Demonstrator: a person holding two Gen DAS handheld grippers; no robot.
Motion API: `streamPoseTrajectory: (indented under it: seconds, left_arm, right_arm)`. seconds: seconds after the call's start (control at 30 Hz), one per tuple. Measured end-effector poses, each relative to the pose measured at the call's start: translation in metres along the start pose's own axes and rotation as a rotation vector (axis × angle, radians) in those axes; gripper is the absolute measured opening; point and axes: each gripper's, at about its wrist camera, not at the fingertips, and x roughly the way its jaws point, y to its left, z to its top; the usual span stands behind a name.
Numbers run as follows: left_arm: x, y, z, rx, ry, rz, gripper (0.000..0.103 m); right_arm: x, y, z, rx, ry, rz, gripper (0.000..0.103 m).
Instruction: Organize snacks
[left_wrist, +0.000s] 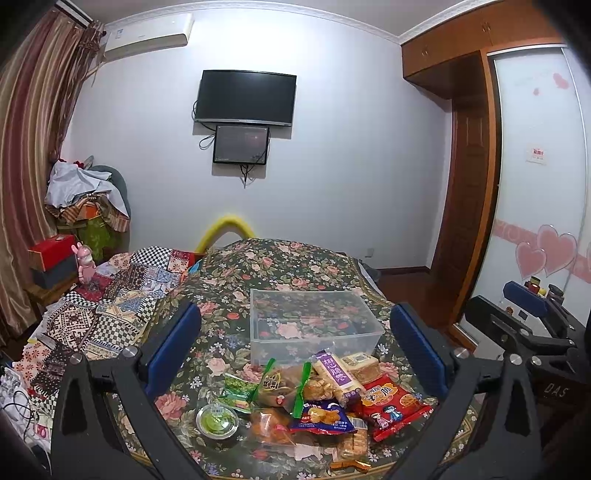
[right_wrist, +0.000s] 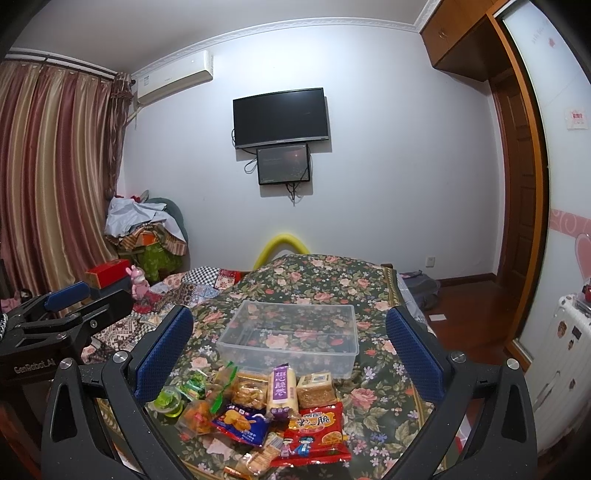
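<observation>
On the floral counter (right_wrist: 373, 387) the snack pile (right_wrist: 266, 413) sits untouched, clear bin (right_wrist: 288, 332) empty; both my claws, left claw (left_wrist: 295, 347) and right claw (right_wrist: 291, 347), hang spread wide, so next is picking one packet.

I see a clear, smooth plastic box (right_wrist: 288, 332) on a matt floral cloth (right_wrist: 376, 398); the snack packets (right_wrist: 317, 439) are glossy, crinkled film; my tongs have black matt plastic arms with dimpled blue pads (right_wrist: 413, 354) and shiny metal screws (right_wrist: 457, 357).

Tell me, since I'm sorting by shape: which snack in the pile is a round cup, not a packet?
The green jelly cup at the pile's left edge: small, round, with a clear rim. Every other snack is a flat or pillow-shaped wrapper.
</observation>
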Motion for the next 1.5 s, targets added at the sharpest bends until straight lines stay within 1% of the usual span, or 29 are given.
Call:
streamPoseTrajectory:
  seconds: [0.23, 0.37, 0.5, 0.67, 0.73, 0.8, 0.83, 0.93, 1.07, 1.2, 1.3, 1.37, 1.5]
  left_arm:
    - [0.001, -0.002, -0.002, 0.007, 0.007, 0.0, 0.103]
    - [0.007, -0.001, -0.004, 0.013, 0.026, -0.006, 0.103]
    - [0.017, 0.001, -0.008, 0.024, 0.056, -0.005, 0.103]
    - [0.035, 0.011, -0.016, 0.025, 0.111, 0.019, 0.103]
    - [0.044, 0.018, -0.02, 0.021, 0.14, 0.025, 0.103]
    - [0.053, 0.025, -0.026, 0.019, 0.17, 0.031, 0.102]
    - [0.057, 0.027, -0.029, 0.021, 0.184, 0.038, 0.1]
    - [0.071, 0.037, -0.04, 0.041, 0.24, 0.061, 0.088]
    - [0.09, 0.052, -0.06, 0.037, 0.323, 0.063, 0.081]
    - [0.101, 0.062, -0.078, 0.056, 0.376, 0.076, 0.081]
    - [0.11, 0.07, -0.093, 0.053, 0.426, 0.07, 0.081]
    - [0.117, 0.075, -0.102, 0.041, 0.459, 0.069, 0.081]
    - [0.129, 0.086, -0.116, 0.022, 0.502, 0.084, 0.081]
  right_arm:
    - [0.001, -0.001, -0.002, 0.005, 0.005, 0.004, 0.103]
    - [0.003, -0.003, -0.005, 0.01, 0.004, -0.007, 0.103]
    - [0.008, -0.004, -0.008, 0.007, 0.021, -0.015, 0.103]
    - [0.016, -0.011, -0.015, 0.01, 0.042, -0.022, 0.103]
    - [0.021, -0.016, -0.019, 0.016, 0.066, -0.014, 0.103]
    - [0.03, -0.021, -0.025, 0.02, 0.116, 0.006, 0.103]
    - [0.033, -0.023, -0.029, 0.021, 0.136, 0.009, 0.103]
    - [0.045, -0.027, -0.041, 0.018, 0.202, 0.006, 0.103]
    - [0.059, -0.033, -0.056, 0.032, 0.286, 0.004, 0.103]
    - [0.077, -0.037, -0.074, 0.042, 0.385, 0.008, 0.103]
    - [0.088, -0.041, -0.087, 0.047, 0.449, 0.013, 0.103]
    - [0.094, -0.041, -0.092, 0.047, 0.477, 0.012, 0.103]
    - [0.105, -0.043, -0.105, 0.046, 0.533, 0.014, 0.103]
